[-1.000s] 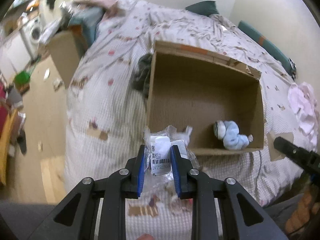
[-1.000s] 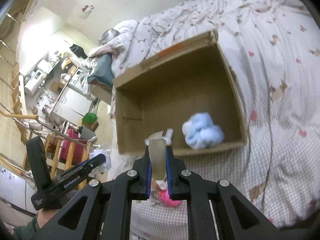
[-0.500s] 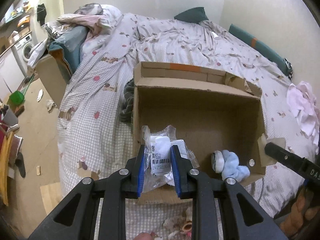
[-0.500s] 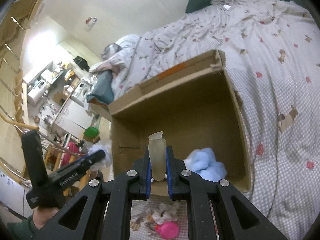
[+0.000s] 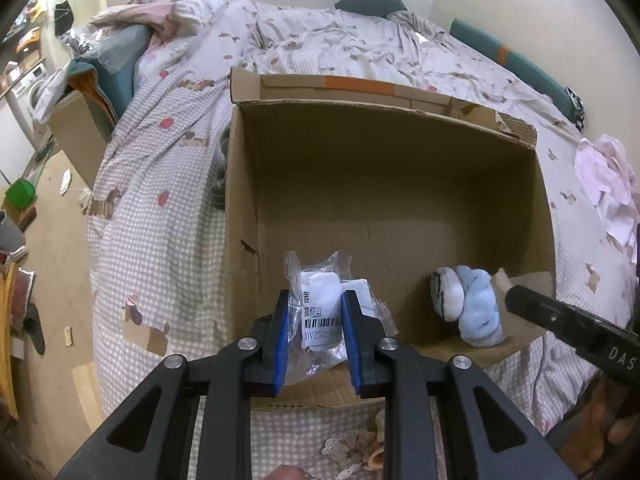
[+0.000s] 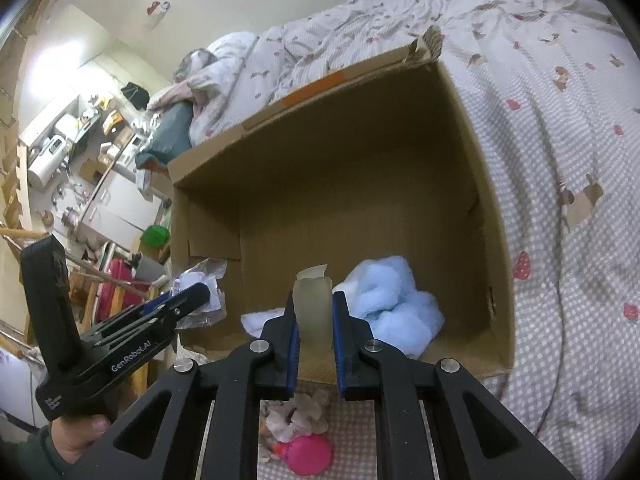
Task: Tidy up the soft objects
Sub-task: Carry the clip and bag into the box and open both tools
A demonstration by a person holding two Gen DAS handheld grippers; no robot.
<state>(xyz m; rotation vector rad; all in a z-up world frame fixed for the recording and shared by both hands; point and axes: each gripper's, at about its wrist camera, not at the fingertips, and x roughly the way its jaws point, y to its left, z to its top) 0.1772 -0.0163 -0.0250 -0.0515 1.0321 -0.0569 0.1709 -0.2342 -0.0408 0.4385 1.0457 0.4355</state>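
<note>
The left tongs (image 5: 316, 322) were closed on a clear plastic packet (image 5: 322, 312) over the near edge of the cardboard box (image 5: 360, 184) on the bed (image 5: 160, 184). The right tongs (image 6: 313, 322) pinched a pale translucent piece (image 6: 312, 308). Only a blue plush toy (image 5: 474, 306) lay inside the box; both held things were not yet dropped in.

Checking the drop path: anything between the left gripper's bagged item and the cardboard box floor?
Nothing visible. The left gripper holds the plastic bag above bare floor of the cardboard box; the blue plush lies off to the right.
</note>
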